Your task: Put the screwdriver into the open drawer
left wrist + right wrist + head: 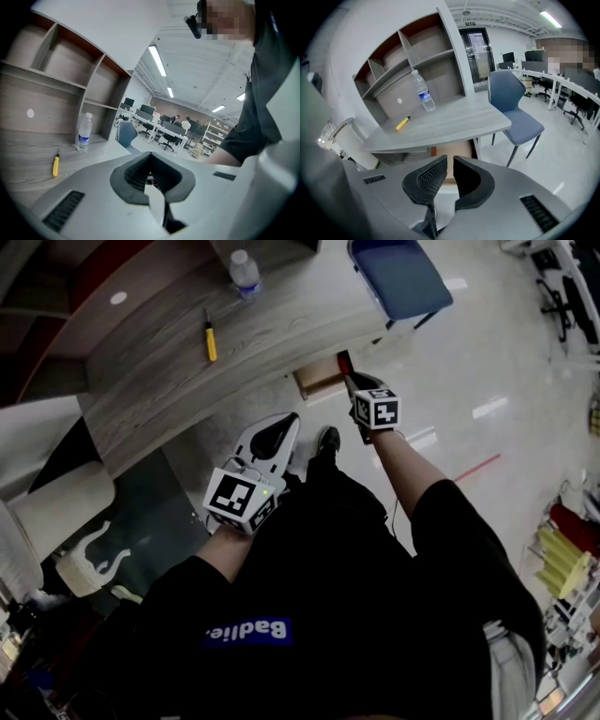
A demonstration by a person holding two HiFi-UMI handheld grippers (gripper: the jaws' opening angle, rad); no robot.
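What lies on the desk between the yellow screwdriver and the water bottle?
Nothing: only bare desk top separates the screwdriver from the water bottle, as the right gripper view shows most plainly.

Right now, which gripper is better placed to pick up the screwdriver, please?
Right, probably: the right gripper faces the desk, with the screwdriver and open drawer ahead; the left gripper points past it.

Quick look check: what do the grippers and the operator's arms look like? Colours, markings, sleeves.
Both grippers, left and right, have light grey shells, black ribbed pads and dark slotted vents. Each carries a cube with black-and-white square markers. The person wears a black short-sleeved top with a blue patch lettered in white.
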